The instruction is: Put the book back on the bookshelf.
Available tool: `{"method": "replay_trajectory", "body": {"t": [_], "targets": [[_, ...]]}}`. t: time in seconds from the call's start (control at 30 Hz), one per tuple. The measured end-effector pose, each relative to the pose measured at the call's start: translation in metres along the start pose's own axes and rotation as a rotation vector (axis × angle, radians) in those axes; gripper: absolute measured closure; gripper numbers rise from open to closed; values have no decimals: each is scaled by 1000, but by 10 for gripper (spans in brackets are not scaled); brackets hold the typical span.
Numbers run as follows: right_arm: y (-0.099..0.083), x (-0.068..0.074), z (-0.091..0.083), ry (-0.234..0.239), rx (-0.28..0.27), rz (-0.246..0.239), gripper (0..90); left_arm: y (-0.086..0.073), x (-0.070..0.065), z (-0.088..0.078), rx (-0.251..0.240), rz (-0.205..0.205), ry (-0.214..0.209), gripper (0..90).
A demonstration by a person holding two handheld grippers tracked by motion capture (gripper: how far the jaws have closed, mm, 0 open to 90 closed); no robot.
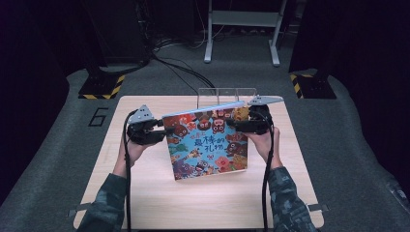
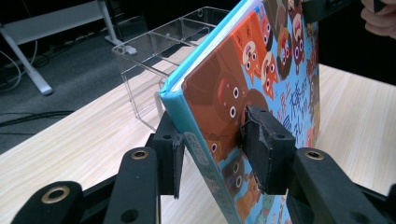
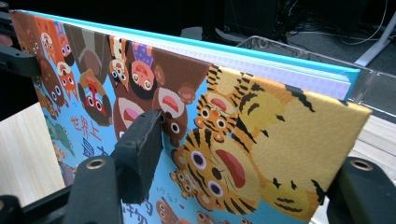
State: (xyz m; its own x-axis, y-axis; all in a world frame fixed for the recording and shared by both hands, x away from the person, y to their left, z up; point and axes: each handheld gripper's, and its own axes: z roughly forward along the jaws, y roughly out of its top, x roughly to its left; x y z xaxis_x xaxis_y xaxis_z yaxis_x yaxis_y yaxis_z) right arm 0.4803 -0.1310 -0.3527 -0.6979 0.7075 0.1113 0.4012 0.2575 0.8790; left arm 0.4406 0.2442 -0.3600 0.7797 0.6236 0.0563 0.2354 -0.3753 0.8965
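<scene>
high view
book: a big picture book [image 1: 208, 142] stands up tilted in the middle of the worktop [image 1: 145, 193], its bottom edge near the wood.
left tool: the left tool [image 1: 162, 131] is at 9 o'clock of the book, on its spine edge.
right tool: the right tool [image 1: 232, 123] is at 2 o'clock of the book, up near the top corner.
box: a clear box [image 1: 226, 96] sits at 12 o'clock, just behind the book. i see nothing in it.

left gripper view
left tool grip: one pad [image 2: 264, 144] lies on the cover and the other pad [image 2: 170, 151] sits just behind the spine, with a small gap there, so i cannot tell if it pinches.
book feel: hard stiff cover and lots of pages, so it looks a bit heavy. the cover is shiny and may slip.
box inside: the clear box [image 2: 159, 56] at 11 o'clock has little rooms, and they look empty.

right gripper view
right tool grip: one pad [image 3: 140, 154] presses on the tiger picture, and the book [image 3: 261, 140] runs between the jaws, so this tool looks clamped on it.
best hold: grab the two side edges, one tool on each, so the book does not tip or twist.
</scene>
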Motion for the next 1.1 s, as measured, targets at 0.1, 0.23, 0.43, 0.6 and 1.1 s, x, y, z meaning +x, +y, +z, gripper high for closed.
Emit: {"method": "replay_trajectory", "body": {"t": [0.1,0.23,0.43,0.6,1.1], "targets": [[1,-1,-1,12,11,3,352,0,-3,-3,-3,10,-12,601],[2,0,-3,13,29,13,337,-1,-3,-5,-20,11,-19,616],[3,6,-3,-14,51,-1,314,-2,-3,-6,-12,10,-22,619],[3,11,-2,-41,55,-9,282,-2,-5,-7,-13,14,-16,620],[6,22,3,-65,30,-16,218,-1,-9,-19,-32,74,47,641]]}}
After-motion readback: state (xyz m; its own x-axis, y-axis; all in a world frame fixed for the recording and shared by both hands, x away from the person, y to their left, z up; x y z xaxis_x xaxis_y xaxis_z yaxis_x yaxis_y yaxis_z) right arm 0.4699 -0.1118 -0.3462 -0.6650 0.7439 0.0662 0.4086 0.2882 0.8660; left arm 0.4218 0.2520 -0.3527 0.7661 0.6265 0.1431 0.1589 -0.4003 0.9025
